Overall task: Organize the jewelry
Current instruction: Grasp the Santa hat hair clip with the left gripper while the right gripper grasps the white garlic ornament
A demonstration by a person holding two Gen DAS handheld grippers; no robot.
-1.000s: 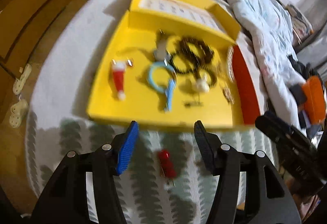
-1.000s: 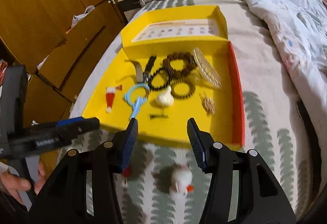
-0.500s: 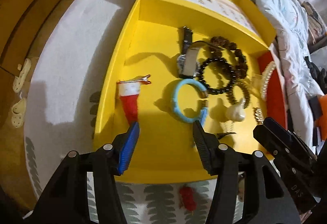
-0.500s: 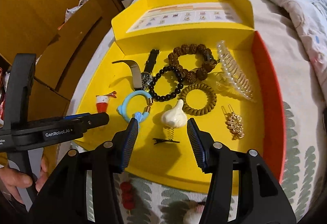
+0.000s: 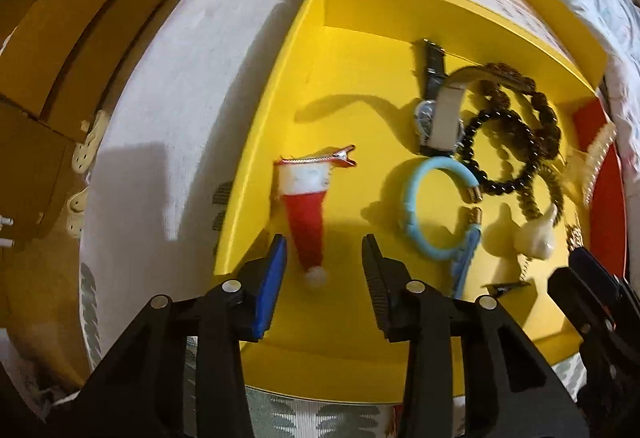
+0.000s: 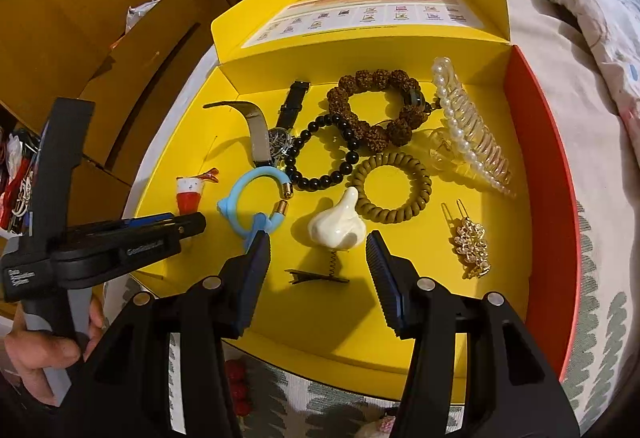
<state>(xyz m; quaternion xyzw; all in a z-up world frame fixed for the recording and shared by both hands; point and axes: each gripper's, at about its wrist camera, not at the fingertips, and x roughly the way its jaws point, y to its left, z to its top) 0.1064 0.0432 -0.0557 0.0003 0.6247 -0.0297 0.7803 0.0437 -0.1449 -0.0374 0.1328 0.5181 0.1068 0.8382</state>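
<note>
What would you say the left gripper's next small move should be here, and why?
Probably ease the left gripper down and close on the Santa hat clip. Its jaws stand open with the hat's white pompom tip between them, and nothing else lies close beside the clip on the yellow tray. The right gripper is also open, over the white garlic-shaped clip.

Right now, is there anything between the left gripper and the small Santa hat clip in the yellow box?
Nothing visible does. The left gripper is open, and the Santa hat clip lies alone on the yellow box floor, its pompom end between the fingertips. The blue bracelet lies apart, to the right.
</note>
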